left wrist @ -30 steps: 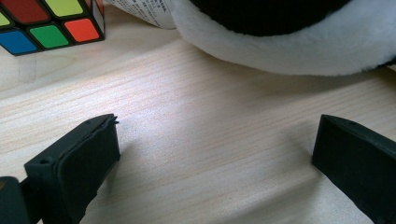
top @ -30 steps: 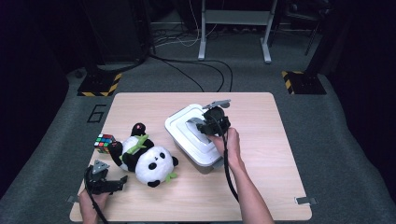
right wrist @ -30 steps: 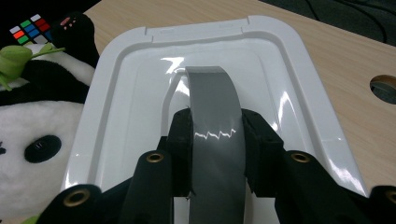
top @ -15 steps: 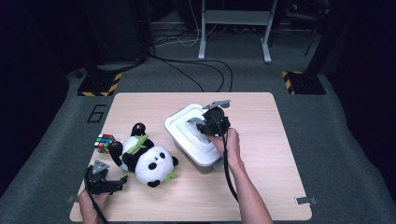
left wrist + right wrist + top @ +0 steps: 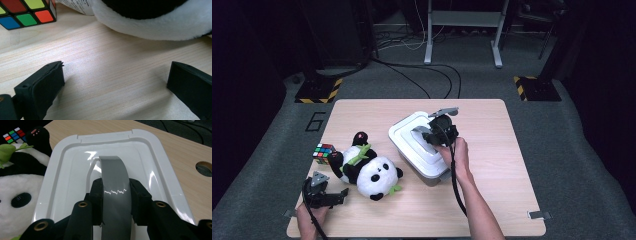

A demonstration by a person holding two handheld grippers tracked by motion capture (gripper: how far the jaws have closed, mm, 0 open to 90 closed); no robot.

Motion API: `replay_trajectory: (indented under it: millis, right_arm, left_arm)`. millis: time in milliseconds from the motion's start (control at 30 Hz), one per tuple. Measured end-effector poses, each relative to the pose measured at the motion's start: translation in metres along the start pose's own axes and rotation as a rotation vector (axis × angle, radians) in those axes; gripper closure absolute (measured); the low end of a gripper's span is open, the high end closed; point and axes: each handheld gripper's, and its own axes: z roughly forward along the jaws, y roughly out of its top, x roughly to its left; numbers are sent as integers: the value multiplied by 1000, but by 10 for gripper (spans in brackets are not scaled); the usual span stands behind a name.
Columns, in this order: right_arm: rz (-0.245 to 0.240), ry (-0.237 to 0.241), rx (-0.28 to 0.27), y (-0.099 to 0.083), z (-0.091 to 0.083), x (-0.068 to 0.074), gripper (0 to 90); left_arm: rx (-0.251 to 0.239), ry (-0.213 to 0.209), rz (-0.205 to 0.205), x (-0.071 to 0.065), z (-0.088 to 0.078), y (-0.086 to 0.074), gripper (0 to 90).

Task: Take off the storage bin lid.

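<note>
The grey arched strap handle [image 5: 115, 192] rises from the middle of the glossy white rectangular plastic lid [image 5: 160, 170], its long axis running straight away between the jaws. The right gripper [image 5: 115, 200] has its jaws clamped on the handle's two edges. In the high view the lid sits on a white box [image 5: 424, 162] lying skewed at the middle of the light wooden tabletop [image 5: 492, 190]. Left of the box lies a black-and-white plush panda [image 5: 367, 170], beside a colourful puzzle cube [image 5: 324, 152]. The left gripper [image 5: 115, 82] rests near the panda, jaws apart over bare wood.
</note>
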Motion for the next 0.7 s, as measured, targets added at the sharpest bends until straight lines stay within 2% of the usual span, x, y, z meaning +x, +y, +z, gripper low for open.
replay_trajectory:
  millis: [700]
  right_arm:
    - [-15,-21,-34,-1,-6,0,672]
  left_arm:
    - [0,0,1,0,0,0,7]
